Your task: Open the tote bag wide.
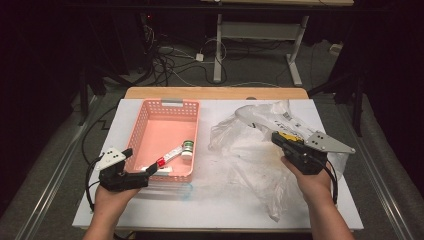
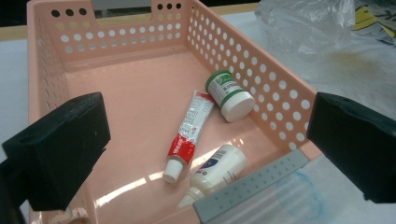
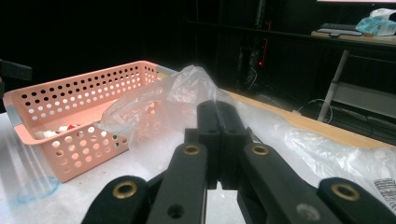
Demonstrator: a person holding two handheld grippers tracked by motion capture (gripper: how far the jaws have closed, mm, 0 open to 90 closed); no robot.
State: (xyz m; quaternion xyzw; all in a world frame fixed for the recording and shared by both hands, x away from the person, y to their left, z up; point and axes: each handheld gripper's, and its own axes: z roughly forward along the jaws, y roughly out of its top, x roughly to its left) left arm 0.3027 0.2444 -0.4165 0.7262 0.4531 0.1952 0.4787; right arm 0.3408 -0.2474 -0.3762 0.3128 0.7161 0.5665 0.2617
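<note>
In perforated pink basket, glossy tube

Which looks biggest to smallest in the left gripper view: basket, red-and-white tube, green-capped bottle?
1. Pink basket, by far.
2. Red-and-white tube.
3. Green-capped bottle: shorter than the tube but fatter, so these two are close.

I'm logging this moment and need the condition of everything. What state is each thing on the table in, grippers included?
Basket: upright, open-topped, holding three items.
Tube: lying flat in the basket, cap on.
Small jar: on its side in the basket, lid on.
White bottle: lying in the basket, capped.
Plastic bag: crumpled, spread on the table.
Left gripper: jaws wide open, at the basket's near end.
Right gripper: jaws shut, pinching the bag, it seems.
</note>
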